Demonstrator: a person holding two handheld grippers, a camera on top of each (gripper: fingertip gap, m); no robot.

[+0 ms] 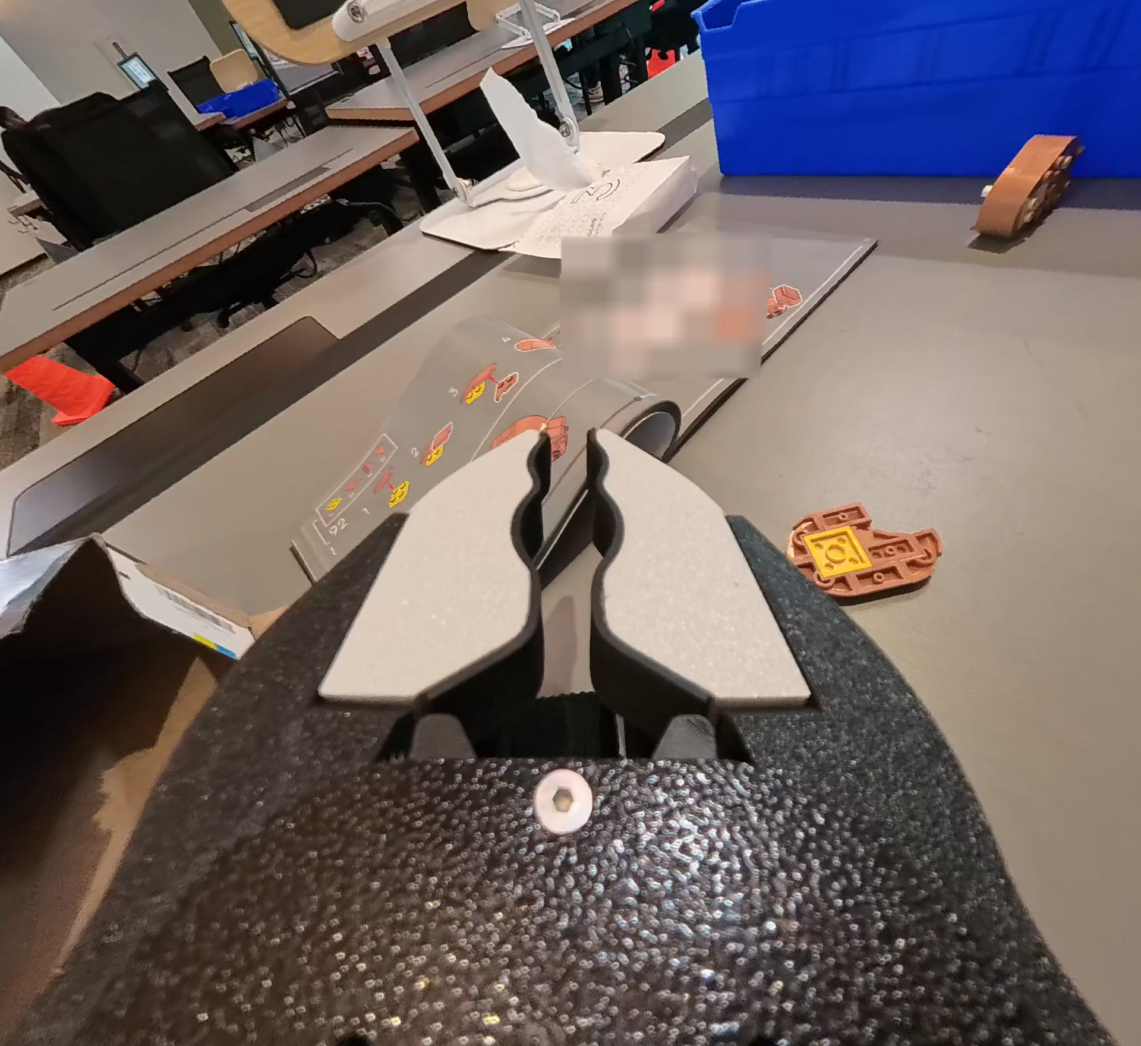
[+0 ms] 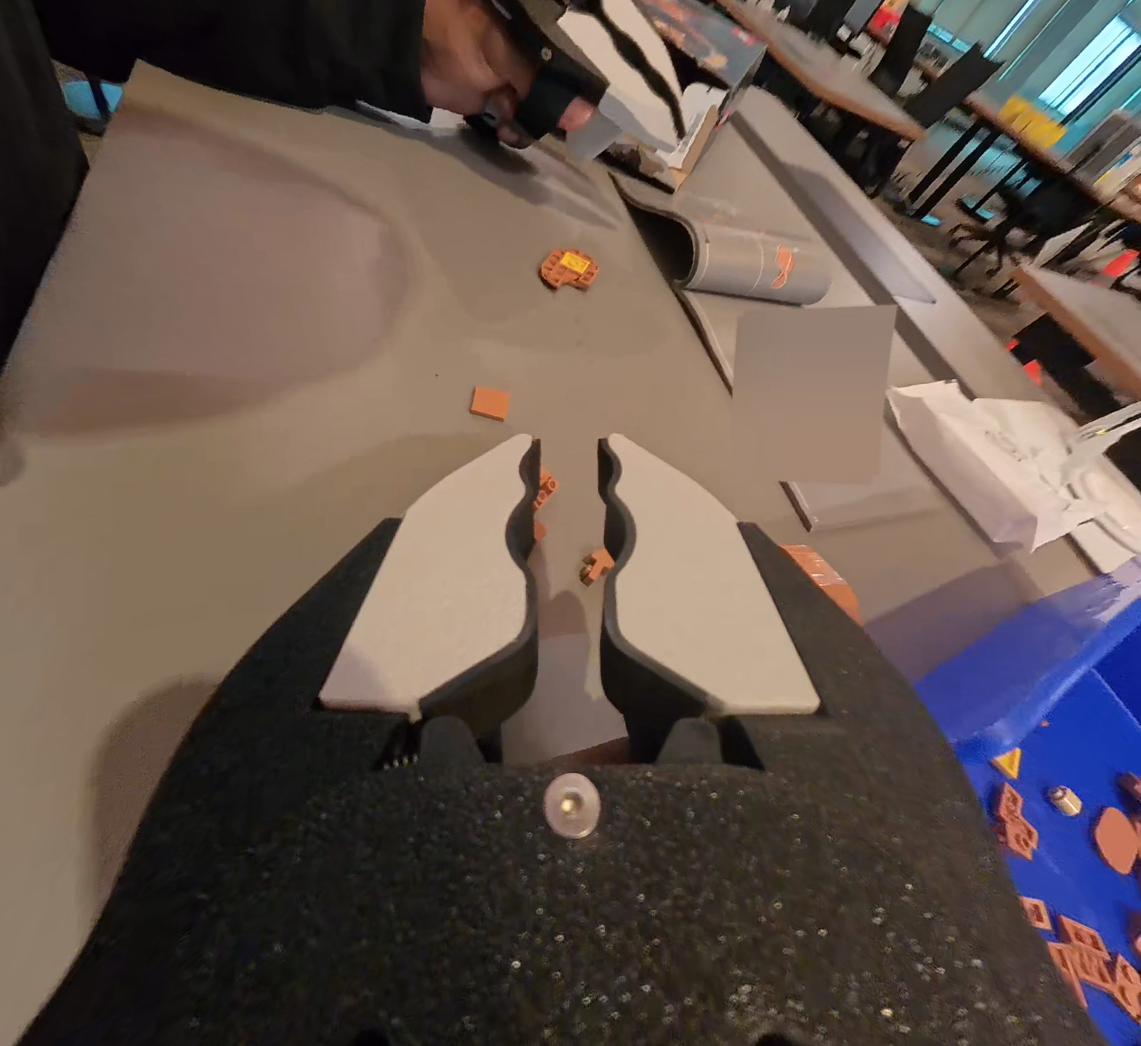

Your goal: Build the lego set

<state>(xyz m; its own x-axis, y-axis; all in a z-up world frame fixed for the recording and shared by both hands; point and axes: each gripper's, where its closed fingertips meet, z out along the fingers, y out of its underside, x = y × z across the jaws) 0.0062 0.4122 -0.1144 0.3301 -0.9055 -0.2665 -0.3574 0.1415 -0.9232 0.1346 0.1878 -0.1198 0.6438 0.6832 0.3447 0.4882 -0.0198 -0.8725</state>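
Observation:
My left gripper [image 1: 567, 437] hovers over a curled grey instruction booklet [image 1: 469, 399]. Its fingers stand a little apart with nothing between them. A round brown brick plate with a yellow square plate on it [image 1: 864, 550] lies on the table to its right; it also shows in the right wrist view [image 2: 569, 269]. My right gripper [image 2: 568, 445] is open just above the grey table [image 2: 309, 337]. Two small brown brick pieces lie under it, one by the left finger [image 2: 546, 490] and one by the right finger [image 2: 596, 565]. A brown square tile [image 2: 491, 402] lies just ahead of it, to the left.
A blue bin [image 1: 926, 59] stands at the back right, with a brown curved build [image 1: 1028, 186] in front of it. A blue bin with several brown pieces [image 2: 1049, 738] is at my right. A white lamp stand [image 1: 494, 90], a white paper bag [image 2: 988, 460] and a cardboard box [image 1: 123, 615] are nearby. A hand holds the left gripper [image 2: 676, 121]. To reach the brown square tile [image 2: 491, 402] in a straight line is about 8 cm for my right fingers, about 20 cm for my left.

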